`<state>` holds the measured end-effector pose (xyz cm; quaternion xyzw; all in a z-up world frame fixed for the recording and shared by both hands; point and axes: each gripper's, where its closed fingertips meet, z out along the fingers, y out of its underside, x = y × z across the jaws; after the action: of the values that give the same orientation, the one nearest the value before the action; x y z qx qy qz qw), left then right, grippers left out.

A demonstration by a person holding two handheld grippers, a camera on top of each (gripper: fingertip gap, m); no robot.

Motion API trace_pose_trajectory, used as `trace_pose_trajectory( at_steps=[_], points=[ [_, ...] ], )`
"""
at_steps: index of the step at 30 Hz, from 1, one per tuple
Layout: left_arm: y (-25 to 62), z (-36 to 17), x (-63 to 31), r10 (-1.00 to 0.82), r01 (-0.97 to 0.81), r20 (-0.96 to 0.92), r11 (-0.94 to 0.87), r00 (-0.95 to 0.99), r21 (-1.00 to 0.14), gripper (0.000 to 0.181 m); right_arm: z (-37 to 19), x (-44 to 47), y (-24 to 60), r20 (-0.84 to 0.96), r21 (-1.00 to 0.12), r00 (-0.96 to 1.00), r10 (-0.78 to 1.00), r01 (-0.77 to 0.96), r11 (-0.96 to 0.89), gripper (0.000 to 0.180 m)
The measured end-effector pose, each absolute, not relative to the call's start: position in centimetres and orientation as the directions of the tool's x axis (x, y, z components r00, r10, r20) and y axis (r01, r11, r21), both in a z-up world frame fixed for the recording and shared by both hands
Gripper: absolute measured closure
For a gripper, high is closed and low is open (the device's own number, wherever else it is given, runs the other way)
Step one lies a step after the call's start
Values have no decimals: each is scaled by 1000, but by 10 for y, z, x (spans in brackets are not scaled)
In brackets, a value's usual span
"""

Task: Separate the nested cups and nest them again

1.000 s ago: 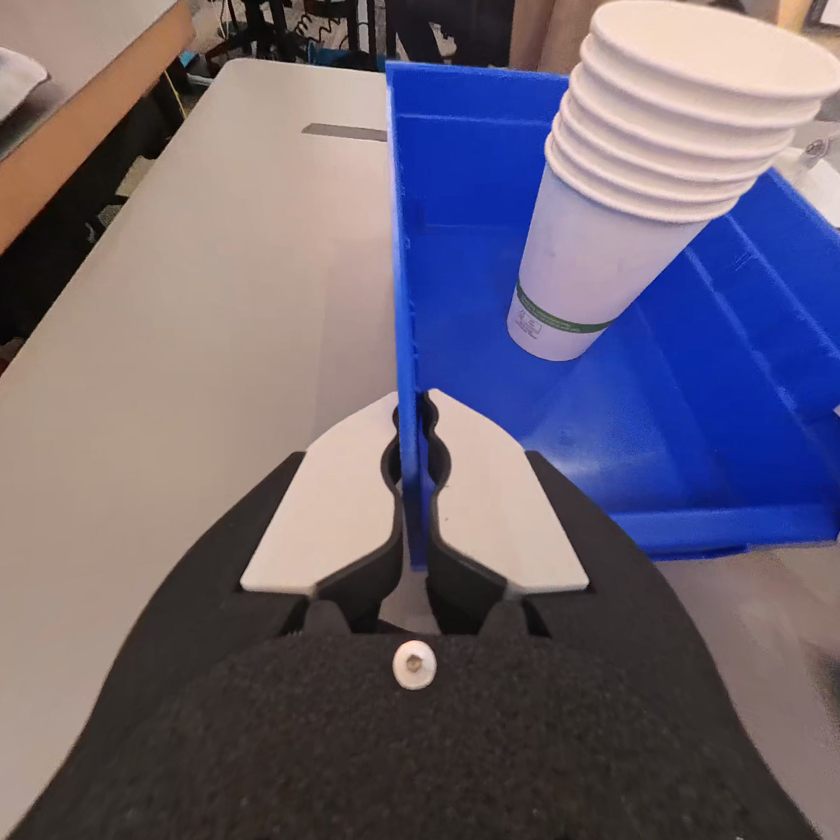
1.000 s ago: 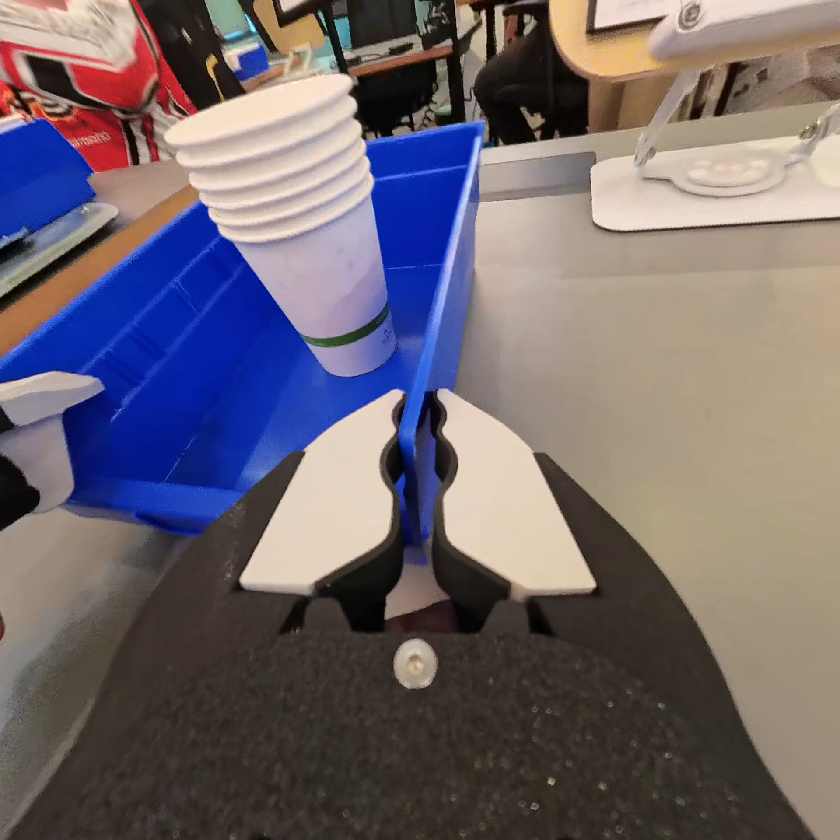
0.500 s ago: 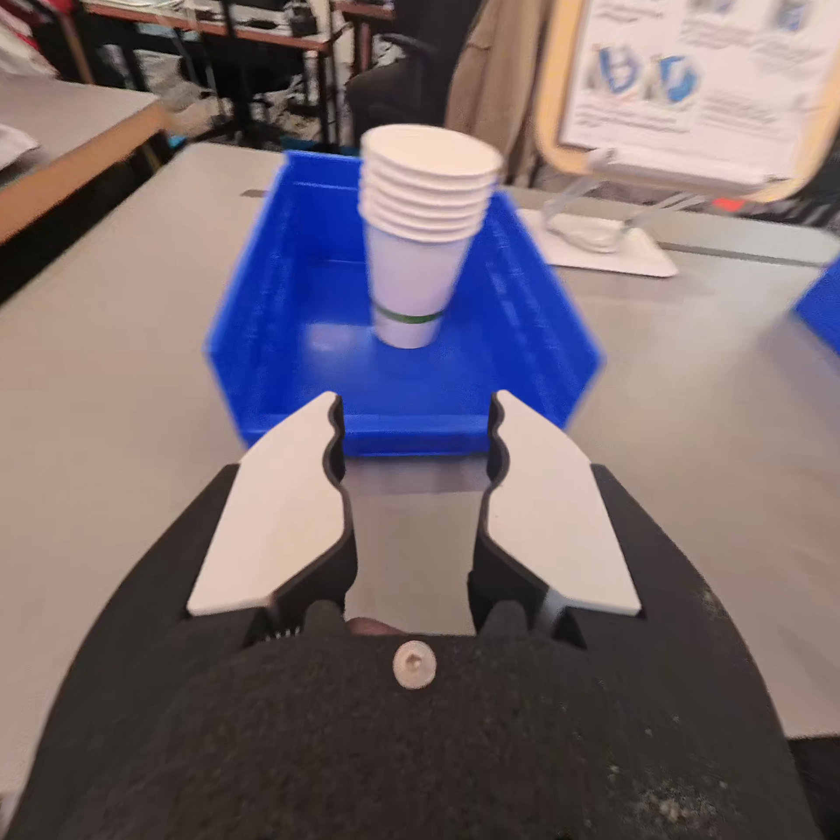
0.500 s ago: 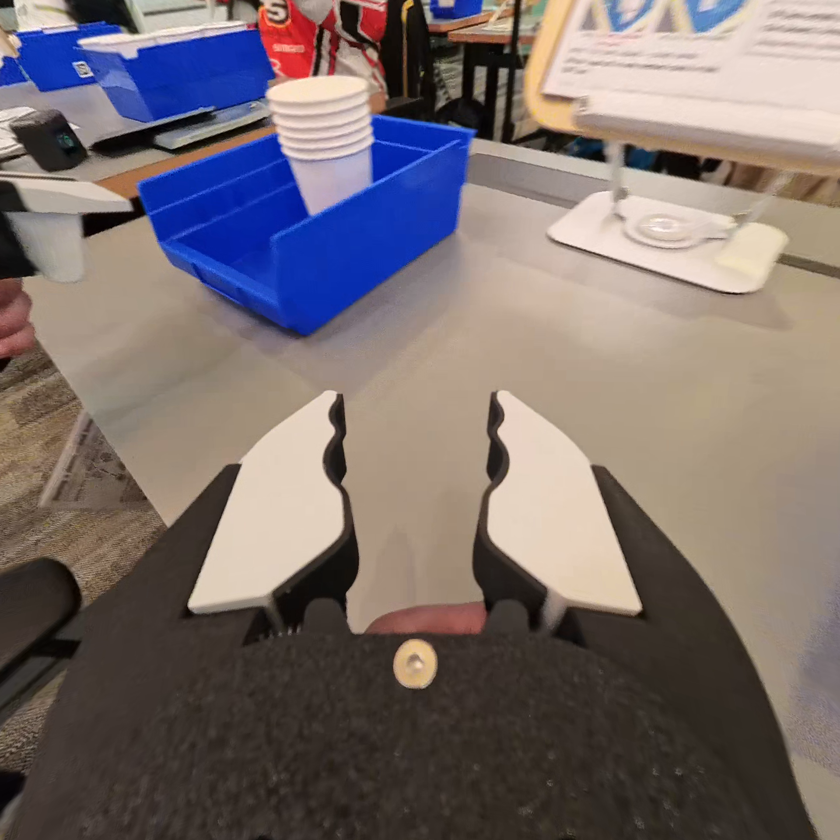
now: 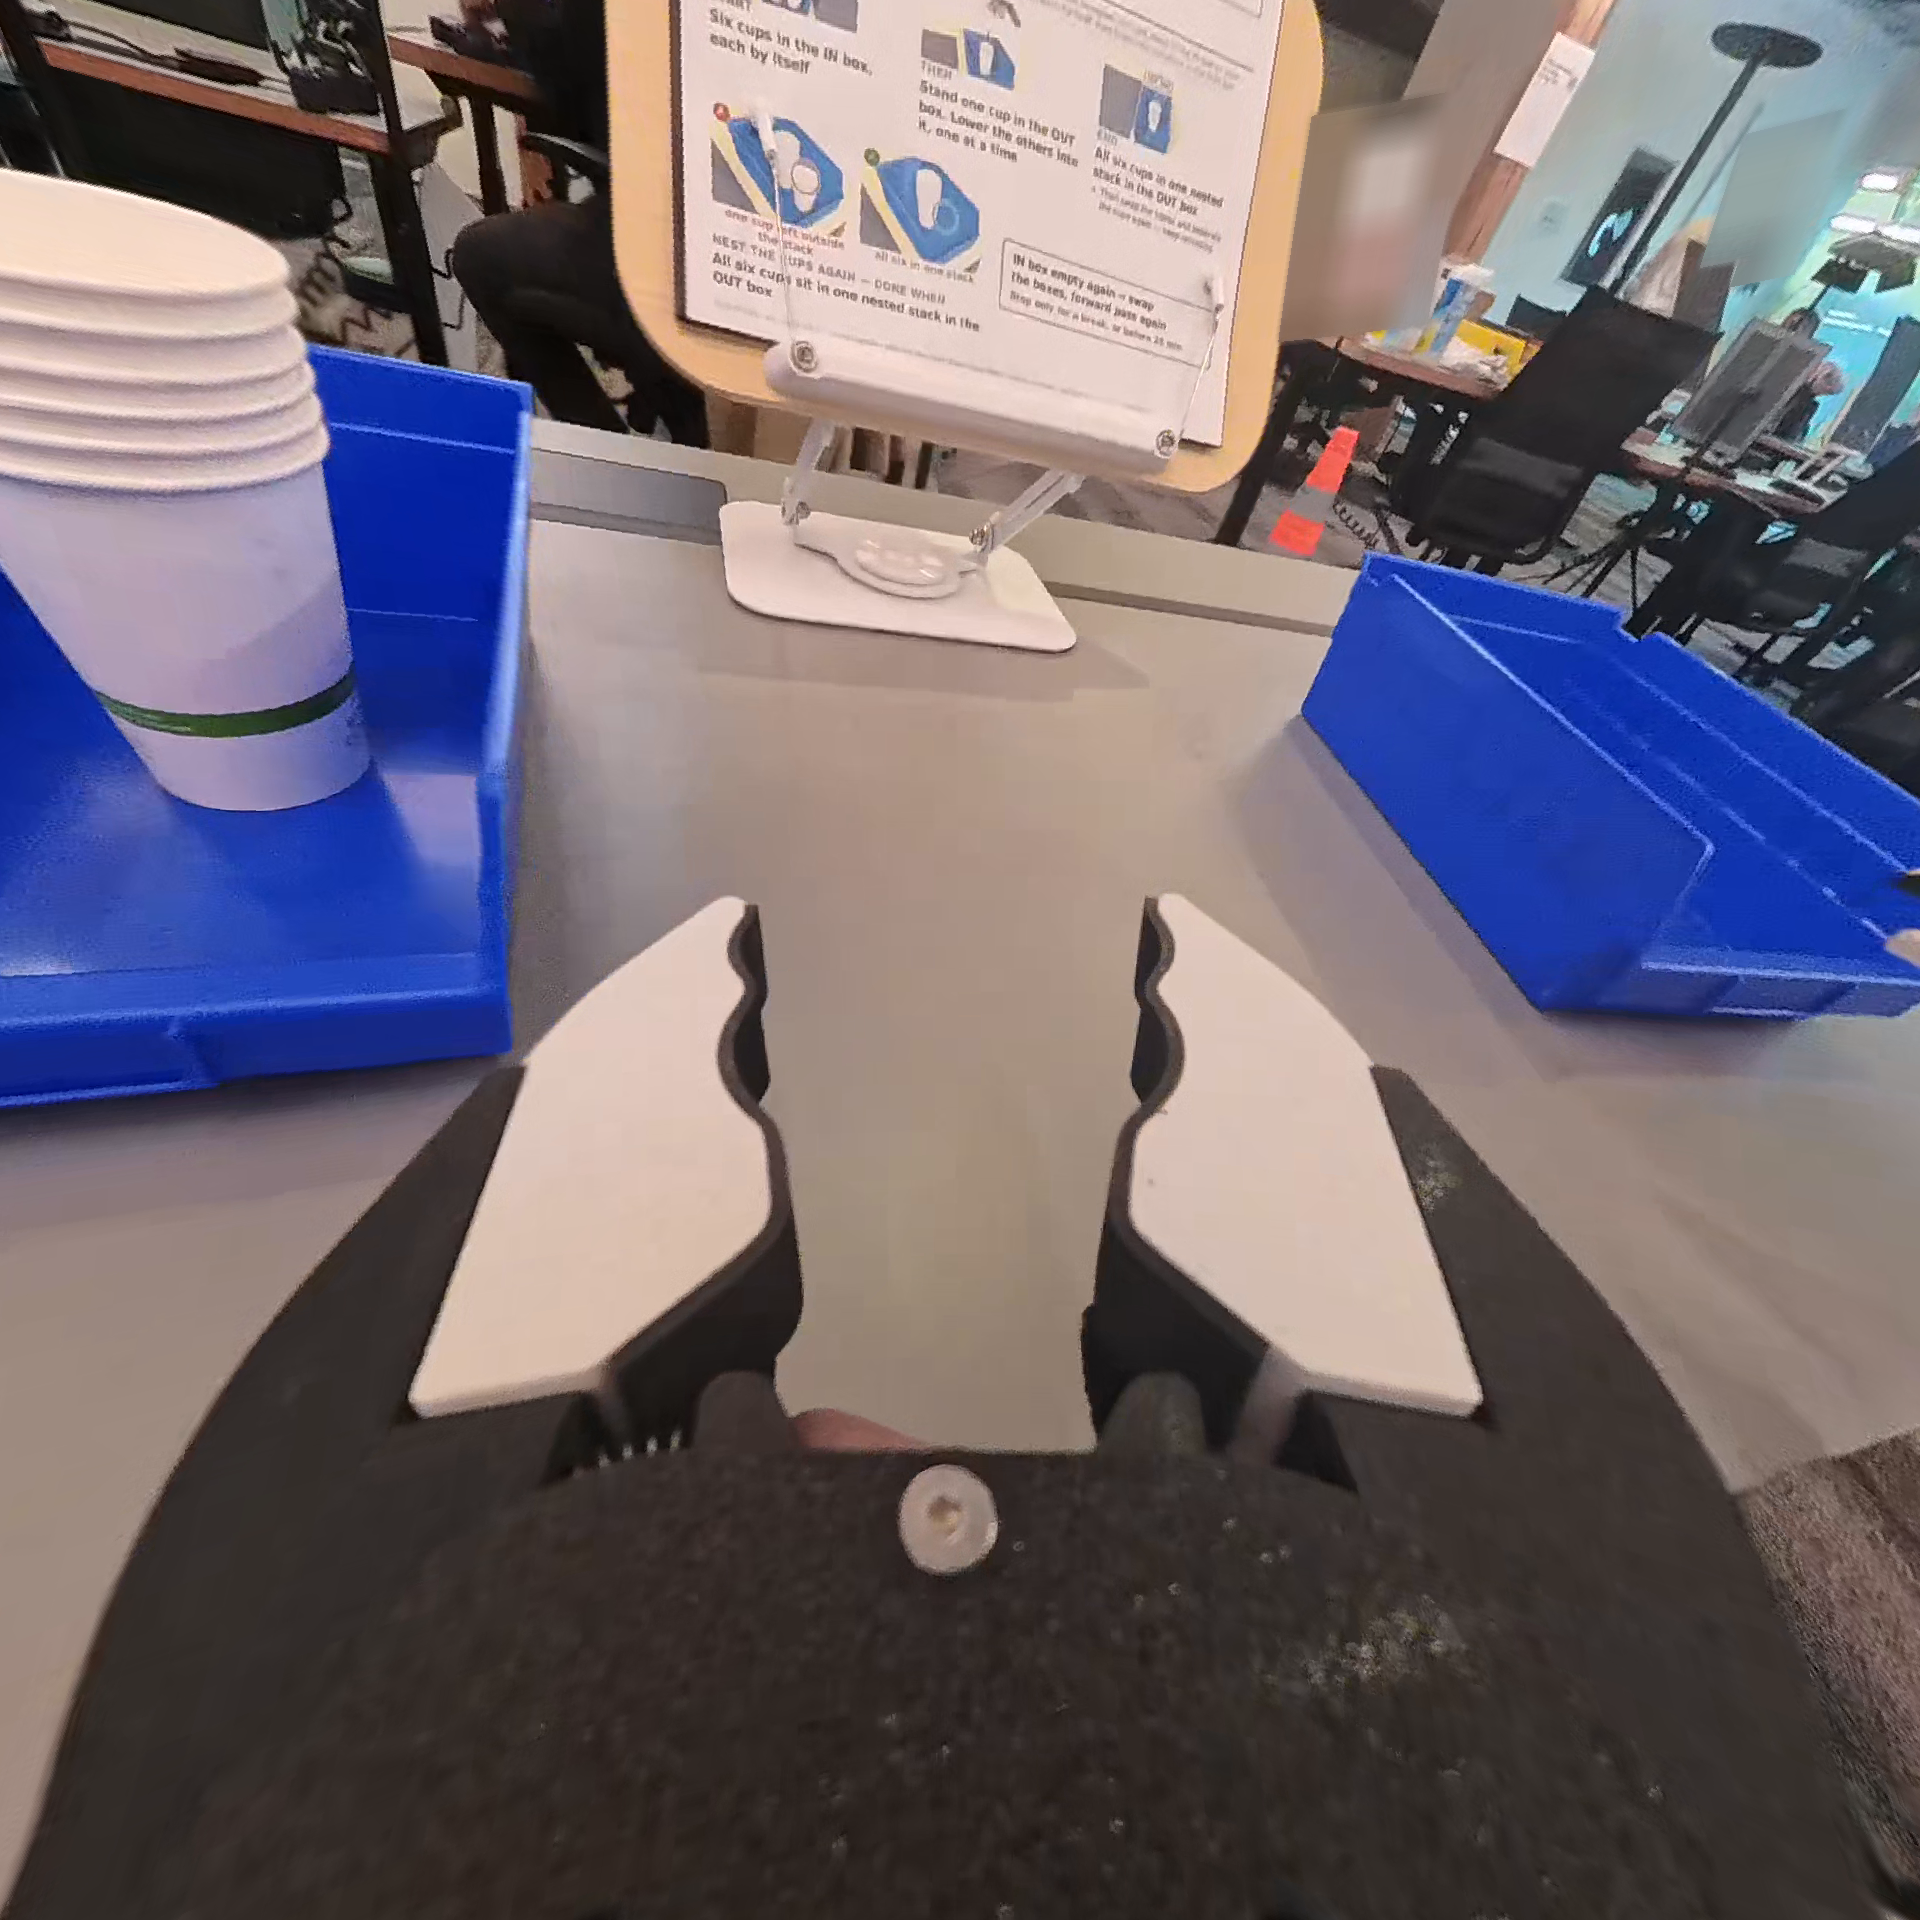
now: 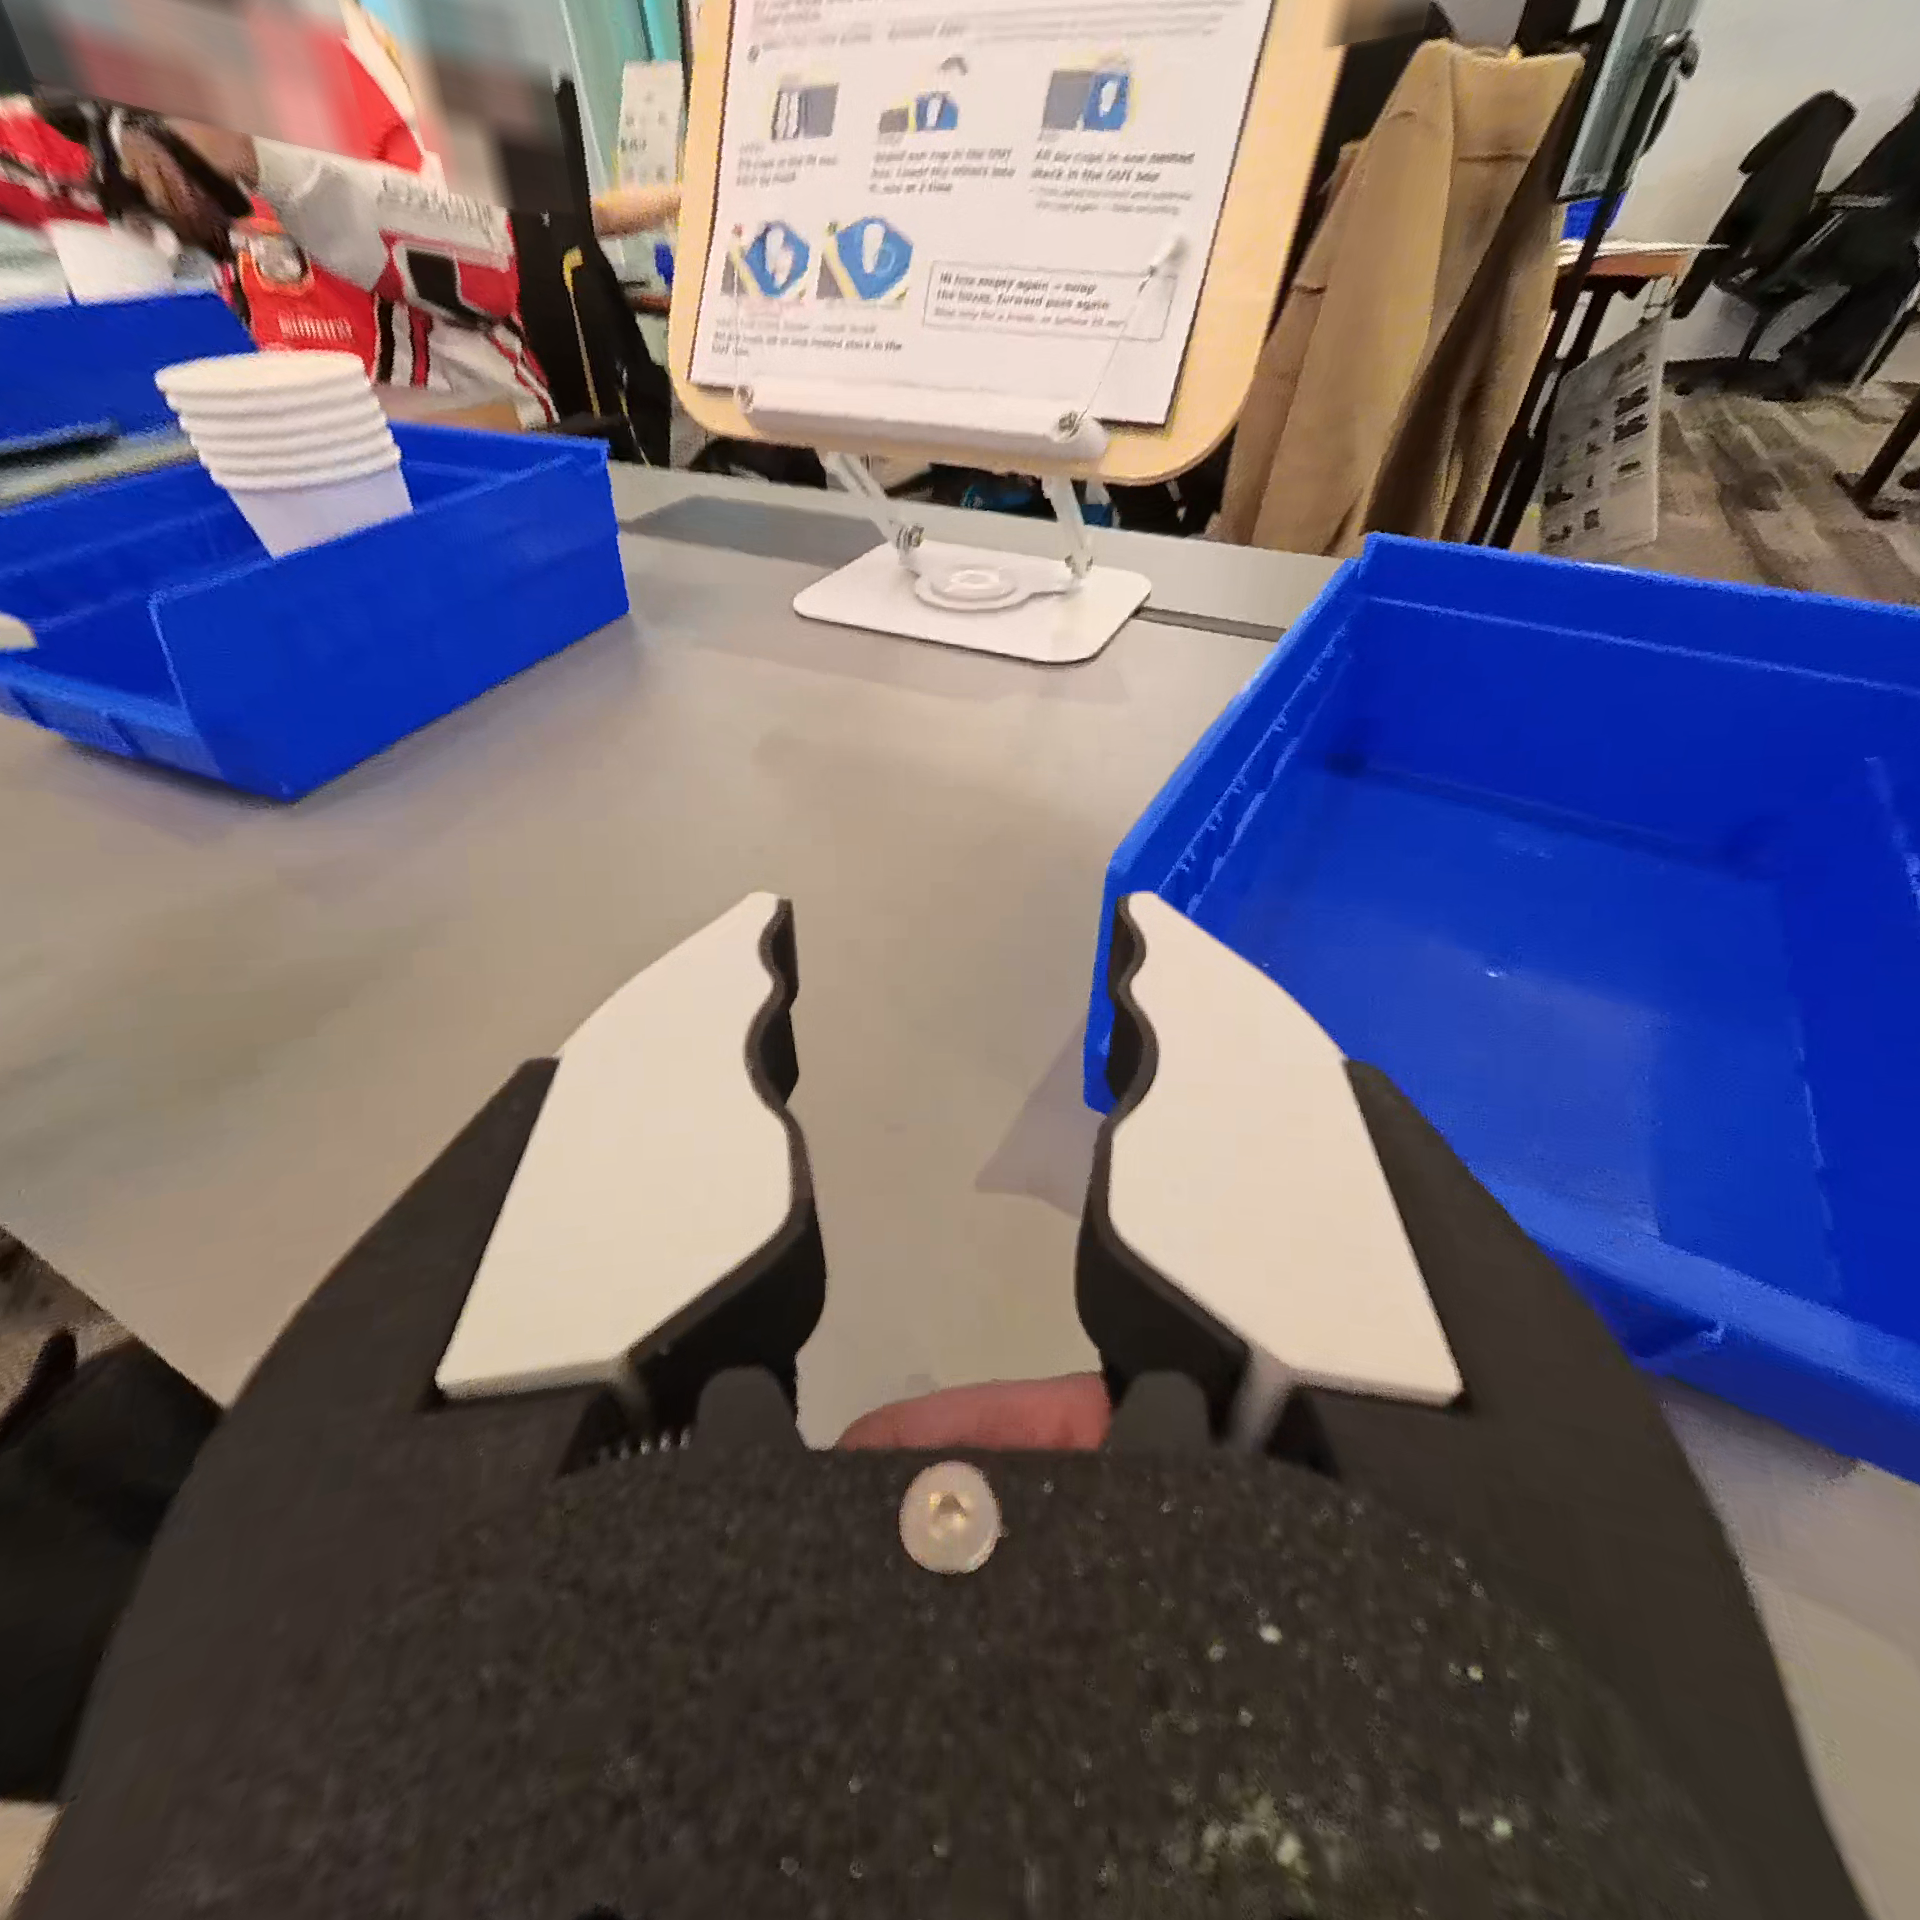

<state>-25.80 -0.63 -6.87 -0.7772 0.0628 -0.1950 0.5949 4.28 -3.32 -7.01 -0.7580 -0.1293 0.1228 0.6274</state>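
A stack of several nested white paper cups (image 5: pixel 177 499) stands upright in a blue bin (image 5: pixel 416 935) at the left of the grey table; the outer cup has a green band. The stack (image 6: pixel 291 457) and its bin (image 6: pixel 395 655) also show far left in the right wrist view. A second blue bin (image 6: pixel 1558 935) sits at the right with nothing in it; it shows in the left wrist view too (image 5: pixel 1579 810). My left gripper (image 5: pixel 948 925) is open and empty over the bare table between the bins. My right gripper (image 6: pixel 948 920) is open and empty next to the right bin's near-left corner.
A tilted board with an instruction sheet (image 5: pixel 966 177) stands on a white base (image 5: pixel 894 592) at the table's back middle. Chairs, desks and a hanging coat (image 6: pixel 1382 312) lie beyond the table. A person in red and white (image 6: pixel 395 270) is behind the left bin.
Both grippers were shut on the walls of the bin with the cups, let go, opened and drew back. Both views have swung right, bringing the second bin into sight.
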Motion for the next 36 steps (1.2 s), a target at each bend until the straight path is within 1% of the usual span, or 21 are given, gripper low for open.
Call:
trace_pose_trajectory(
  at_steps=[3, 8, 12, 16, 22, 25, 27, 29, 31, 33, 36],
  points=[
    [-1, -68, -248, -317, 119, 203, -266, 926, -957, 113, -70, 38, -30, -80, -984, 926, 370, -14, -178, 121],
    [-1, -71, -235, -365, 100, 201, -277, 909, -956, 111, -64, 23, -23, -190, -972, 867, 461, -100, -213, 117],
    [-2, -74, -249, -346, 69, 161, -264, 924, -962, 107, -65, 23, -17, -181, -972, 866, 466, -87, -217, 118],
    [-5, -70, -276, -296, 74, 141, -225, 945, -971, 106, -65, 15, -21, -203, -970, 854, 480, -107, -218, 123],
    [6, -68, -331, -217, 97, 147, -225, 965, -969, 95, -79, -10, -34, -172, -970, 824, 539, -47, -238, 124],
    [31, -56, -369, -163, 15, 42, -164, 986, -986, 93, -82, -18, -38, -153, -972, 819, 553, -25, -232, 125],
    [54, -52, -391, -137, -63, -41, -160, 990, -985, 92, -83, -24, -40, -166, -970, 808, 566, -31, -240, 126],
    [81, -59, -408, -125, -135, -110, -209, 986, -968, 92, -80, -28, -42, -179, -969, 796, 578, -41, -243, 126],
    [106, -80, -423, -127, -185, -149, -354, 981, -917, 88, -77, -29, -42, -176, -971, 794, 582, -43, -235, 127],
    [126, -97, -431, -136, -155, -104, -448, 985, -880, 91, -76, -29, -43, -165, -973, 796, 582, -33, -231, 128],
    [154, -105, -435, -140, -71, -2, -489, 990, -869, 90, -77, -26, -42, -160, -971, 801, 577, -24, -236, 128]
  ],
)
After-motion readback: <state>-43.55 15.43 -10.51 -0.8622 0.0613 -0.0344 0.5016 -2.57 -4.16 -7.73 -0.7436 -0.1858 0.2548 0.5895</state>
